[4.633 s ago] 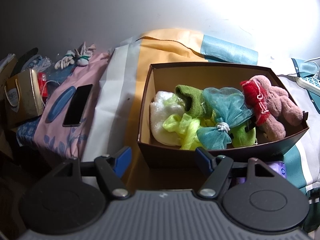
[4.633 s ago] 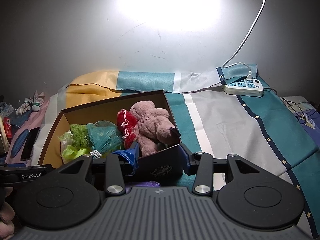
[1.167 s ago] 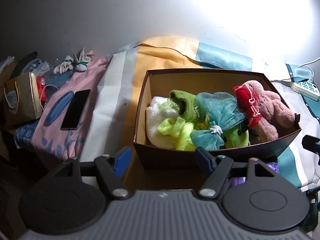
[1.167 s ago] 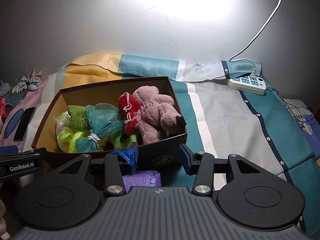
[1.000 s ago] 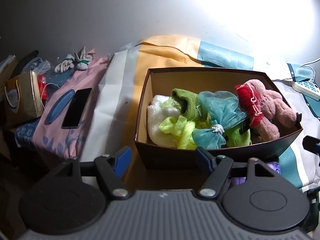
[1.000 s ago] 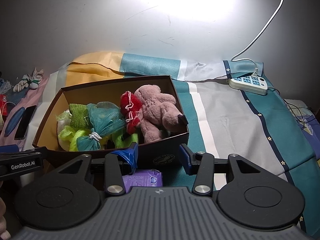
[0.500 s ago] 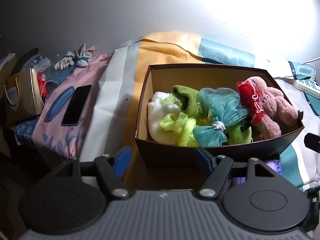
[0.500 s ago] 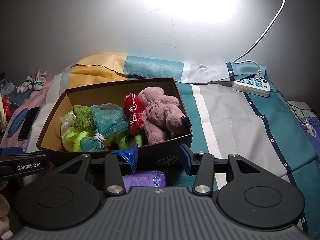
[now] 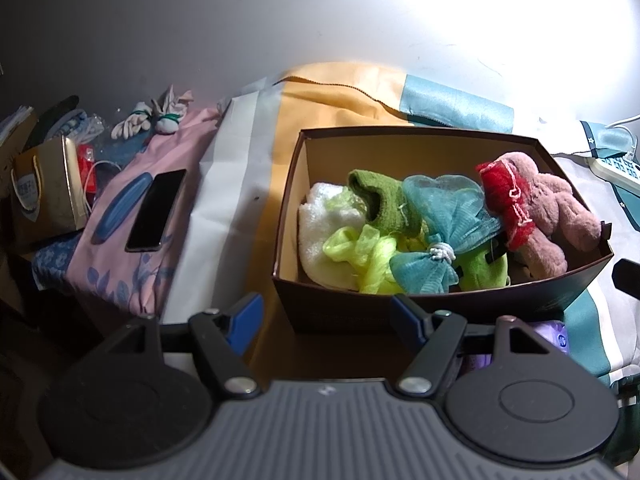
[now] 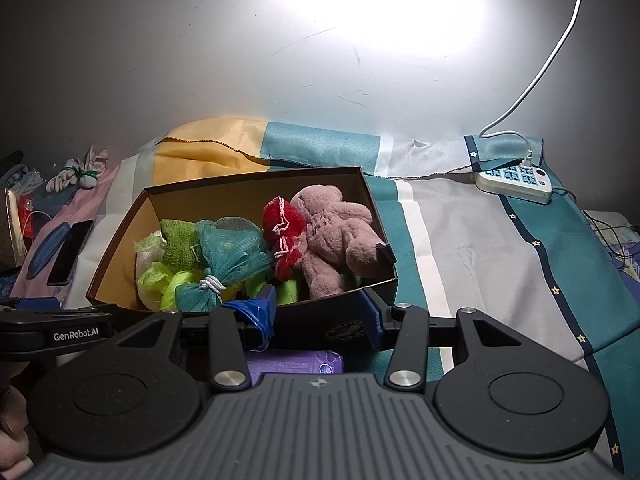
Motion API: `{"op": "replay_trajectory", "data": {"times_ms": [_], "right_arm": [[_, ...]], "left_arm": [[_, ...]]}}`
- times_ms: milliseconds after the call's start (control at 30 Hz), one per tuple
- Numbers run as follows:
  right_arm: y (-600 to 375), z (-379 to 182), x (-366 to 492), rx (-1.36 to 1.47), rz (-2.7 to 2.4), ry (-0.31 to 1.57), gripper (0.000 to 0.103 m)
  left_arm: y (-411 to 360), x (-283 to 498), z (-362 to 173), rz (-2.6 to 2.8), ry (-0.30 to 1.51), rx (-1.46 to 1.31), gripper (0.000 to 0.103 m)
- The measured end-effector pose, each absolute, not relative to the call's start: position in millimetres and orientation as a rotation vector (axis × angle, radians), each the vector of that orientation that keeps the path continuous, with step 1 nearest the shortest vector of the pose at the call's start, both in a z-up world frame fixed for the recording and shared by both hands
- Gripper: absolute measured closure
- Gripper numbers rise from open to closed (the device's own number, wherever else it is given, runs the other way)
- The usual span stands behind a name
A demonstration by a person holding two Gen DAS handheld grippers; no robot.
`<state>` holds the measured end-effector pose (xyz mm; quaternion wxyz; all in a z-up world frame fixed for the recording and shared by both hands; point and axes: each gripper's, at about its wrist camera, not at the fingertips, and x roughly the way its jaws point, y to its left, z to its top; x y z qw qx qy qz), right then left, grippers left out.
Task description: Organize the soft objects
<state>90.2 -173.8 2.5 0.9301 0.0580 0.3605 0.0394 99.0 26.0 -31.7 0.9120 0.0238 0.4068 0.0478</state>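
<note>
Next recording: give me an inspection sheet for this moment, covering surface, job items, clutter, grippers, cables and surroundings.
Surface: striped cloth in yellow, teal, white and grey; pink floral cloth at the left.
Job's things: brown box holds a pink plush toy, a red knitted piece, a teal mesh pouf, a green knit, yellow-green mesh and a white towel.
Clutter: phone, gold gift bag, purple packet in front of the box, tied white bundle.
Grippers: left gripper open and empty; right gripper open, holding nothing.
Cables: white cord plugged into a power strip.
Surroundings: plain wall with bright glare.
</note>
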Motion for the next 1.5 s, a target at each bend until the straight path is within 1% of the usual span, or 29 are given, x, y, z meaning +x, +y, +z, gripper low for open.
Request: {"op": "replay_trajectory", "data": {"times_ms": [500, 1500], "right_arm": [[-174.8, 4.0, 88.9, 0.144, 0.09, 0.714, 0.073], [-175.3, 8.3, 85.4, 0.15, 0.098, 0.689, 0.073]], "left_arm": [[26.2, 101.3, -33.6, 0.102, 0.851, 0.044, 0.03], [31.4, 102.0, -20.5, 0.143, 0.77, 0.085, 0.03]]}}
